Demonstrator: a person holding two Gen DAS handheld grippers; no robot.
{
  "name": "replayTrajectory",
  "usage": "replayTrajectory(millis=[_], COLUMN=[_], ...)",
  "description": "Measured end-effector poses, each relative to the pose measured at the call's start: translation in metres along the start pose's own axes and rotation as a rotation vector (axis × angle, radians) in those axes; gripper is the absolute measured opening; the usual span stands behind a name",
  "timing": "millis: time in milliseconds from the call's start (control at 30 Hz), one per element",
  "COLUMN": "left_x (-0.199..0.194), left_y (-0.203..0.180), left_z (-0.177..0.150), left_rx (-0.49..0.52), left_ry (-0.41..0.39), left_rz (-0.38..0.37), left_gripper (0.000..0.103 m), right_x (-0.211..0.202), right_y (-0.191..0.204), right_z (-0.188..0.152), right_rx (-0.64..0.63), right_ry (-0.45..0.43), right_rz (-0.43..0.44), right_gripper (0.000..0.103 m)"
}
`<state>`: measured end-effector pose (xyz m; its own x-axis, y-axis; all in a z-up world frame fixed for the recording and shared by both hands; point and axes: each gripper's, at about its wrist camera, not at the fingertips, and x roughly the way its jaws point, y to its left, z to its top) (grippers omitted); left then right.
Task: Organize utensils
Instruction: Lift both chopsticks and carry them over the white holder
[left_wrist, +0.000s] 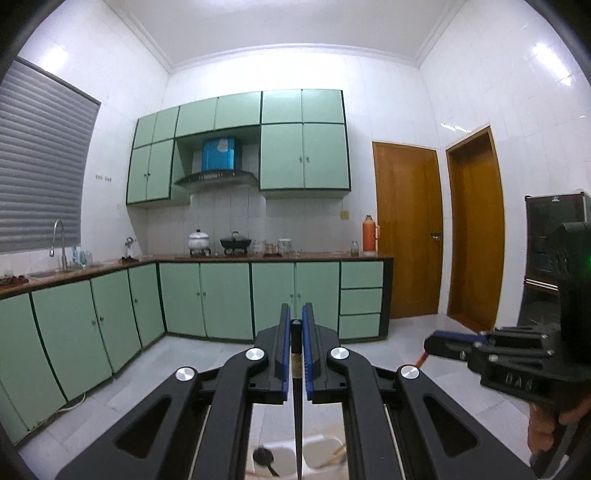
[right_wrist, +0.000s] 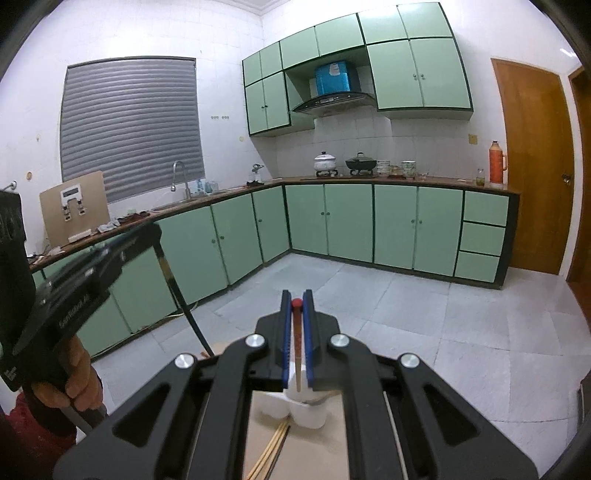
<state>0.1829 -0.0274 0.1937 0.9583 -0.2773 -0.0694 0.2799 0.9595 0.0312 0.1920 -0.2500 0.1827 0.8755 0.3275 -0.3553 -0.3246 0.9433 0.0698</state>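
Both hands hold chopsticks above the white holder

The left hand-held gripper pinches a black chopstick, the right hand-held gripper a red-tipped chopstick; either may slip and miss the holder at 6 o'clock.

A flat brown board sits low in the right wrist view. On it stands a white holder with round cups. Thin wooden sticks lie on the board just beside the holder. In the left wrist view the white holder has a small black thing in one cup and a wooden stick in another.
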Motion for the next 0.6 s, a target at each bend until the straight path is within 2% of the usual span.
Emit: replayTrajectory(millis=[133,233,400,600], left_x=[0.028,0.053,0.089,0.11], left_y=[-0.003,-0.002,0.009,0.019], left_z=[-0.011,-0.029,-0.064,-0.092], left_rx=[0.019,0.025,-0.013,-0.016], left_ry=[-0.009,0.017,0.128,0.251], left_rz=[0.023,0.048,0.05,0.051], left_gripper=[0.006,0.006,0.006,0.006], right_x=[0.027,0.05,0.083,0.108], right_y=[-0.01,-0.017,-0.024,-0.021], right_z=[-0.006,-0.015,-0.036,-0.059], right_rx=[0.009,0.025,0.062,0.063], right_ry=[0.026,0.058,0.117,0.192], right_rz=[-0.019,-0.021,-0.007,0.015], right_gripper=[0.005,0.005,0.005,0.006])
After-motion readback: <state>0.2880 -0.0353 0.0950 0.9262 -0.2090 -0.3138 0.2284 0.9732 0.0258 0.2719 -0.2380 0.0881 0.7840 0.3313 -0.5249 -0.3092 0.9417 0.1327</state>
